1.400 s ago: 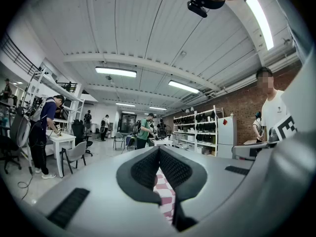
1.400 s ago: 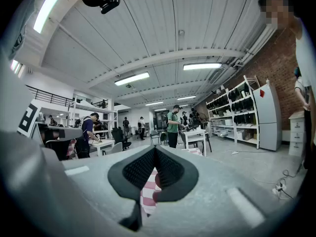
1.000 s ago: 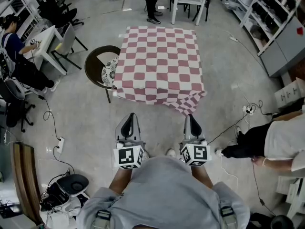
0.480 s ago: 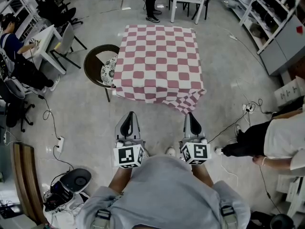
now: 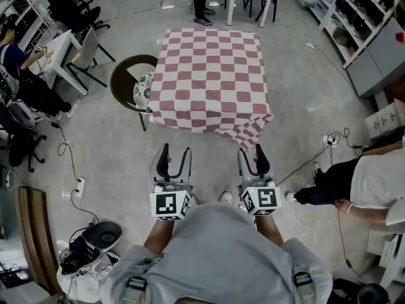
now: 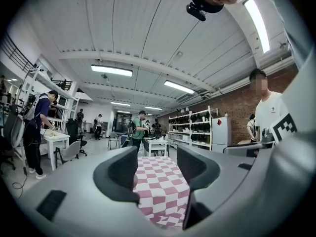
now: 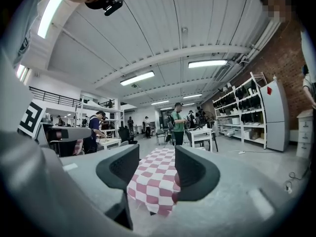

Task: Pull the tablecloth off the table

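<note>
**Approach step: both claws spread and empty, cloth not yet reached.**

The red-and-white checked tablecloth (image 5: 209, 75) lay spread over the whole square surface, its near right corner hanging in loose folds. The left claw (image 5: 175, 158) and the right claw (image 5: 252, 157) were held level on the near side of that surface, well short of its near edge. The jaws of both had just been opening and stood apart with nothing between them; the cloth showed in the gaps only as a far backdrop. The task looked to be at its very start. The next move called for coming closer and closing on the near hem or the hanging corner before drawing back. The surface itself and its legs were hidden under the cloth. A round dark chair with a patterned cushion (image 5: 117, 87) stood just beside its left edge, where sliding cloth might catch.
</note>
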Tool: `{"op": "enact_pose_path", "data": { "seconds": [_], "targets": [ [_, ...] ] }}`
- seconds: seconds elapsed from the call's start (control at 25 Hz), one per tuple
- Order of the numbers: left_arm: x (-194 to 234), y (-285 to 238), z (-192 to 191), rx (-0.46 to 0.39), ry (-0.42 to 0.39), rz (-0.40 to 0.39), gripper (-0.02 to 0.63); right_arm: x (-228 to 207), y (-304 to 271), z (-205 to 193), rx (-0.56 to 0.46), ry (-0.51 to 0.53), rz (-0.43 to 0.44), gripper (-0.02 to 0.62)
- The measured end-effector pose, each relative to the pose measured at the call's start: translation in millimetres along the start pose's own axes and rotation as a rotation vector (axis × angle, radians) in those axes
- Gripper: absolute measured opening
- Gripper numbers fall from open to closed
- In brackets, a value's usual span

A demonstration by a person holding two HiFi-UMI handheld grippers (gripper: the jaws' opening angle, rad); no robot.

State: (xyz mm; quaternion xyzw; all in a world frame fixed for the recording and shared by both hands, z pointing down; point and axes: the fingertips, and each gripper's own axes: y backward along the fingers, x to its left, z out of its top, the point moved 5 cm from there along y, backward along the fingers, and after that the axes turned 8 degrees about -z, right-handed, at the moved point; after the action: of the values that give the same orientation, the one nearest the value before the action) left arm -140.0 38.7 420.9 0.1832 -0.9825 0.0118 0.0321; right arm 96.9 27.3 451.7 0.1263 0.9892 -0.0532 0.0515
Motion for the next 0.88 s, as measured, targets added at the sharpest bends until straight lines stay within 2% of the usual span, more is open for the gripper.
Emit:
{"op": "enact_pose_path", "data": {
  "seconds": [0.28, 0.52, 0.68, 0.88],
  "targets": [
    [-25, -9, -13, 0.036, -0.033, -0.027, 0.244, -32, 6, -2, 0.006, 0.020, -0.009, 0.224],
    [-46, -21, -19, 0.034, -0.049, 0.002, 0.245, -63, 6, -9, 0.023, 0.029, 0.022, 0.225],
    [-56, -32, -25, 0.055, -0.089, 0.017, 0.245, -78, -3, -14, 0.040, 0.104, 0.050, 0.225],
    [-52, -52, -40, 0.113, -0.176, 0.033, 0.245, -82, -32, -25, 0.073, 0.200, 0.105, 0.230]
  ]
}}
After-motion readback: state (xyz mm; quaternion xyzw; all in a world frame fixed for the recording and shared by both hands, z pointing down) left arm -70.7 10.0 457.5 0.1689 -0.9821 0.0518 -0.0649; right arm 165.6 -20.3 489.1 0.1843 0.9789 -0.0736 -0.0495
